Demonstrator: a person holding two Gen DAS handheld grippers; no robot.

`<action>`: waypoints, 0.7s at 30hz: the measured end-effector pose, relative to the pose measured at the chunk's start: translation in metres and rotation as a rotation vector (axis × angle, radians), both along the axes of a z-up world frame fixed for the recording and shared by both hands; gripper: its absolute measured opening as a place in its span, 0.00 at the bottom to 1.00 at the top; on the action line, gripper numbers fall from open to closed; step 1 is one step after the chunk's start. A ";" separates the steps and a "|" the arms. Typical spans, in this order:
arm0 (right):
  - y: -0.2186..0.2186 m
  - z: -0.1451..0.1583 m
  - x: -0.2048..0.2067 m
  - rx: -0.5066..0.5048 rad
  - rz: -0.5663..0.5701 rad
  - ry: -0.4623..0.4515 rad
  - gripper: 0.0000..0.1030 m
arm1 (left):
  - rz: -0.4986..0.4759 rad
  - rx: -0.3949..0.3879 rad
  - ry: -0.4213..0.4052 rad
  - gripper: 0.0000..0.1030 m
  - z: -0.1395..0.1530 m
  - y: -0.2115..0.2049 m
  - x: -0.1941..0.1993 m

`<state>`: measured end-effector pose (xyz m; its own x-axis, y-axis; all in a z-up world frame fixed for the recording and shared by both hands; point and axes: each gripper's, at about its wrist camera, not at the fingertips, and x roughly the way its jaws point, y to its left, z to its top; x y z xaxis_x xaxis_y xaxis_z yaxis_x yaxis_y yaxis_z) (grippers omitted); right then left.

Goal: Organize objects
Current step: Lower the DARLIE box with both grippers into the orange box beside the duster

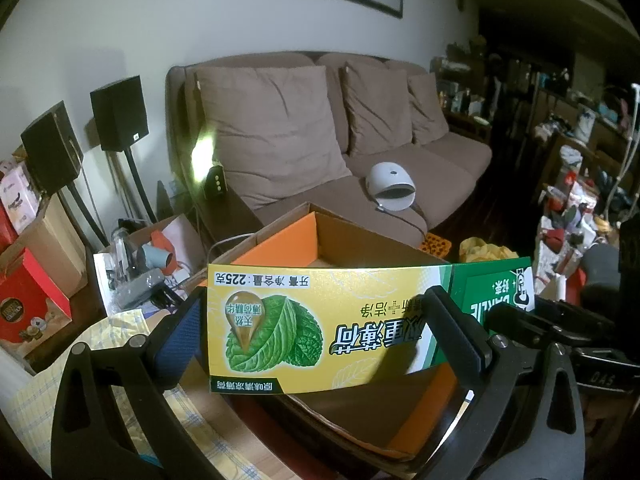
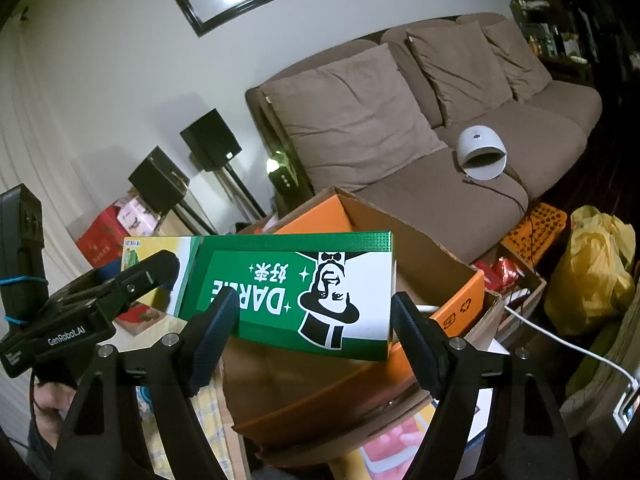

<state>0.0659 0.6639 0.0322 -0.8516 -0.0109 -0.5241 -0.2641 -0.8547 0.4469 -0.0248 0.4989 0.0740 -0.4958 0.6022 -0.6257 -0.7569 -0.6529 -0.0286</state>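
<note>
A long green and yellow toothpaste box (image 1: 320, 320) hangs level above an open cardboard box (image 1: 360, 240) with orange inner flaps. My left gripper (image 1: 320, 324) is shut on the yellow end of the toothpaste box; both fingers press its sides. In the right wrist view the green end of the toothpaste box (image 2: 296, 292) lies between my right gripper's (image 2: 310, 328) fingers, which stand wide apart and do not touch it. The left gripper (image 2: 132, 280) shows there at the left, clamped on the box. The cardboard box (image 2: 400, 232) sits behind and below.
A brown sofa (image 1: 340, 132) with cushions and a white domed device (image 1: 390, 186) stands behind. Two black speakers (image 1: 116, 112) on stands are at the left. A yellow bag (image 2: 592, 272), an orange crate (image 2: 536, 228) and a white cable (image 2: 560, 340) lie at the right. A checked cloth (image 1: 120, 400) covers the table.
</note>
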 end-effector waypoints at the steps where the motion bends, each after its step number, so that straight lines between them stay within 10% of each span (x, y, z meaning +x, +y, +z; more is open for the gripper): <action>1: 0.000 -0.001 0.000 -0.001 0.000 0.000 0.77 | 0.000 0.000 -0.001 1.00 0.000 0.000 0.000; 21: 0.003 -0.011 -0.005 -0.006 -0.005 -0.032 0.74 | -0.008 -0.009 -0.040 0.98 -0.013 0.003 -0.012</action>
